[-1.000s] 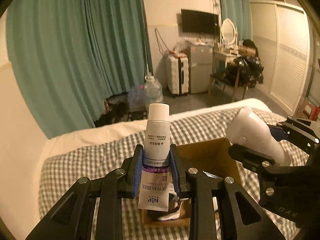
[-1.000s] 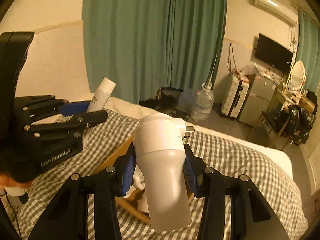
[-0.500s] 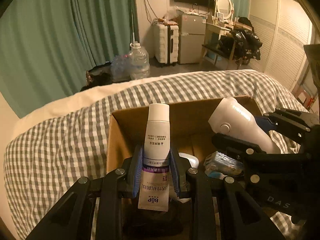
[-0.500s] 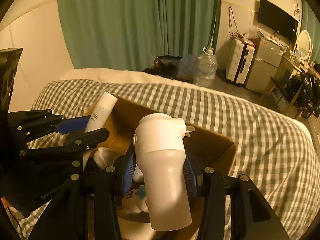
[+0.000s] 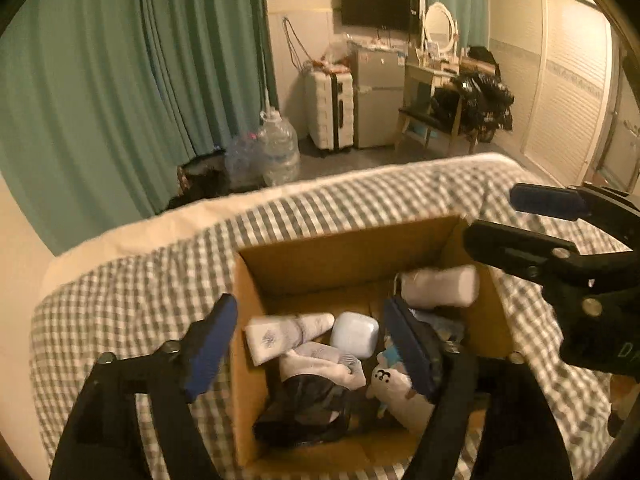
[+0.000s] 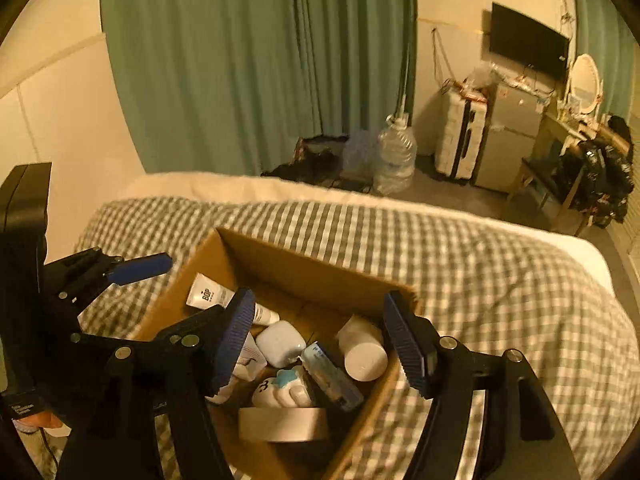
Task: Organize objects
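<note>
An open cardboard box [image 5: 344, 256] sits on the checked bed; it also shows in the right wrist view [image 6: 304, 268]. My left gripper [image 5: 316, 344] is open and empty just above the box. My right gripper [image 6: 320, 340] is open and empty above it too, and shows at the right of the left wrist view [image 5: 516, 220]. The white BOP tube [image 5: 284, 334] lies in the box at the left, also seen in the right wrist view [image 6: 224, 300]. The white hair dryer [image 5: 438, 286] lies at the box's right side, also seen from the right wrist [image 6: 364, 348].
The box also holds a white earbud case [image 5: 354, 334], a small plush toy [image 5: 394, 388], a dark pouch [image 5: 308, 404] and a blue-capped tube [image 6: 332, 376]. The grey checked blanket [image 5: 120, 292] covers the bed. Water jugs [image 5: 276, 152], a suitcase [image 5: 330, 110] and a desk stand beyond.
Both grippers opened. The BOP tube left my left gripper and the hair dryer left my right gripper; both now lie in the box.
</note>
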